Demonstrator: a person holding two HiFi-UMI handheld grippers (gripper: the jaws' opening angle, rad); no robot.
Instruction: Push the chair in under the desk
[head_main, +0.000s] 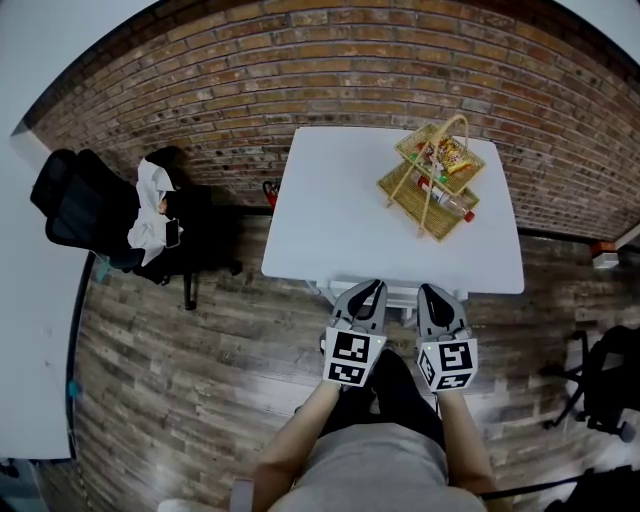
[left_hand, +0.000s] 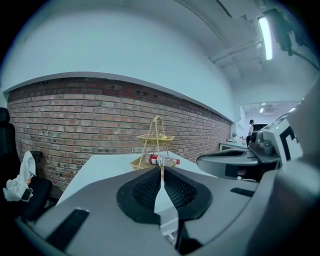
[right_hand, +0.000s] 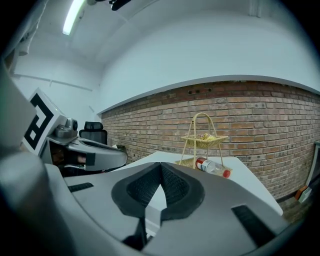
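From the head view, the chair (head_main: 352, 291) shows only as pale white pieces under the near edge of the white desk (head_main: 330, 210). They lie along that edge, and the rest is hidden beneath the top, so I cannot tell which way it faces. The left gripper (head_main: 368, 292) and right gripper (head_main: 432, 293) sit side by side just short of those pieces, pointing at the desk. On the smooth, flat desk top, toward its far right, stands a two-tier woven basket stand (head_main: 402, 184) with a looped handle. Its upper tray holds snack packets (head_main: 450, 155), and its lower tray holds a clear bottle (head_main: 452, 203) with a red cap, lying on its side. A rough brick wall (head_main: 300, 60) runs behind, and the plank floor (head_main: 200, 360) is grey-brown. At the left, a black office chair (head_main: 85, 205) carries a crumpled white cloth (head_main: 150, 215). In the left gripper view, the left gripper (left_hand: 162, 175) has its ribbed black pads pressed together at the tips with nothing between them. Beyond the tips stands the basket stand (left_hand: 156, 137), with the bottle (left_hand: 163, 160) lying across it. In the right gripper view, the right gripper (right_hand: 160, 167) is likewise closed and empty. The basket stand (right_hand: 202, 142) and bottle (right_hand: 214, 167) are ahead and to the right, on the desk (right_hand: 245, 175).
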